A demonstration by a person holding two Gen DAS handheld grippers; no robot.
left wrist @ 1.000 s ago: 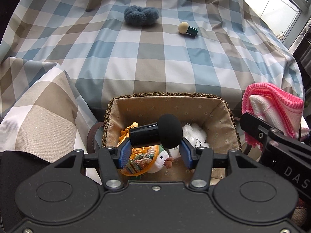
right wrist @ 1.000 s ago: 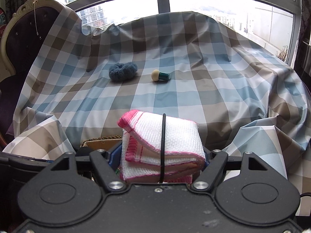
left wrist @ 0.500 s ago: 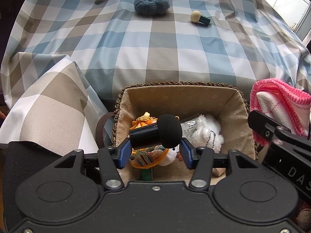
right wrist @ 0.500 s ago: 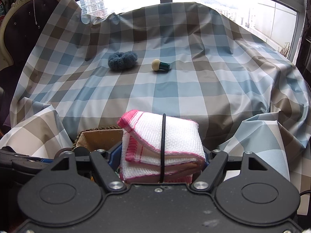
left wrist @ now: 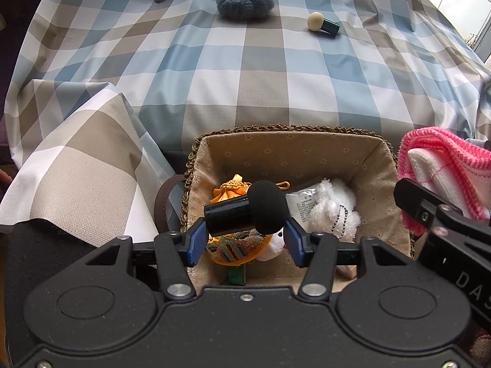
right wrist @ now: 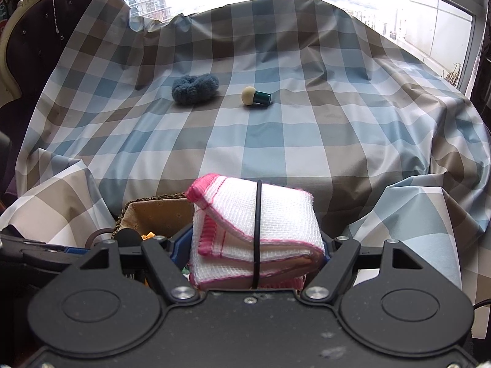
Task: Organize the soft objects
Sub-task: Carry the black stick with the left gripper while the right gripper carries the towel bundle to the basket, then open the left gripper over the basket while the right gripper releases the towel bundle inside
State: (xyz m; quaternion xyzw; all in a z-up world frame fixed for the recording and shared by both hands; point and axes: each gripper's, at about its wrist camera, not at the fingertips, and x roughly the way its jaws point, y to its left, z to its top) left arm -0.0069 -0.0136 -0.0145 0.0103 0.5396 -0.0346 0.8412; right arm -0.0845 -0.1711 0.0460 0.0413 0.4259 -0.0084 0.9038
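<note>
Change since a second ago: my left view now looks more steeply down, so more of the basket's inside shows and the blue scrunchie and cream sponge sit higher in the picture. Both grips look the same as before.
Left hand-held gripper (left wrist: 244,240): I see its blue pads drawn in narrow, clamped on the black sponge applicator (left wrist: 245,211), which lies crosswise between them, shiny handle to the left pad and round foam head to the right pad.
Under the left grip: the applicator hangs over the open basket (left wrist: 276,148), above an orange embroidered pouch (left wrist: 236,247) and a white fluffy toy (left wrist: 333,211) with a bead chain, both lying inside.
Right hand-held gripper (right wrist: 256,245): I read it as about half open, closed on the folded white-and-pink cloth (right wrist: 276,214), which fills the gap between the pads; a black band runs around the bundle.
Right grip's place: just beside the basket's right edge, with the cloth (left wrist: 445,171) showing at the right of my left view.
Basket surroundings: it sits at the near edge of the checked cloth (left wrist: 245,76) that drapes the surface.
Far side: the blue scrunchie (right wrist: 195,87) and the cream sponge with a green handle (right wrist: 256,96) lie near each other on the checks, well apart from the basket.
</note>
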